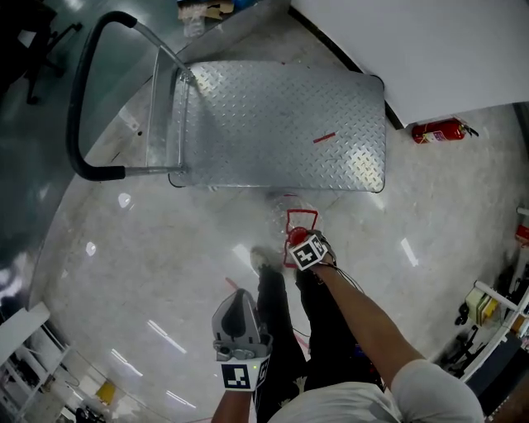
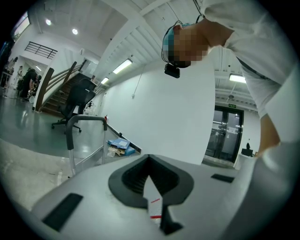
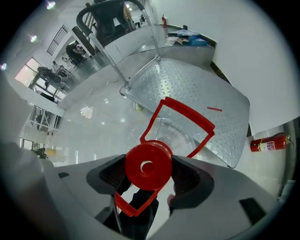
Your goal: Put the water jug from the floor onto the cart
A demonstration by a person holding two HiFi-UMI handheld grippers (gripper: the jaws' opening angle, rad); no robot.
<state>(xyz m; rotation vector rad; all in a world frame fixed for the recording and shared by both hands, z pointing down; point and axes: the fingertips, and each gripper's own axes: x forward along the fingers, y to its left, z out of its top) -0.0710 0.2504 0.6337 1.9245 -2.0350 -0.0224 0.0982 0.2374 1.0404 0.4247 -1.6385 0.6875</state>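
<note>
The clear water jug stands on the shiny floor just in front of the cart, at the person's feet. Its red cap and its red carry handle stand out. My right gripper points steeply down over the jug. The cap sits between its wide jaws, which stand open and do not plainly press on it. The steel platform cart lies beyond the jug, its black push handle at the left. My left gripper hangs level beside the person's legs, shut and empty.
A red fire extinguisher lies by the white wall right of the cart. The person's dark legs stand just behind the jug. Shelving stands at the right edge. Cardboard and clutter lie beyond the cart.
</note>
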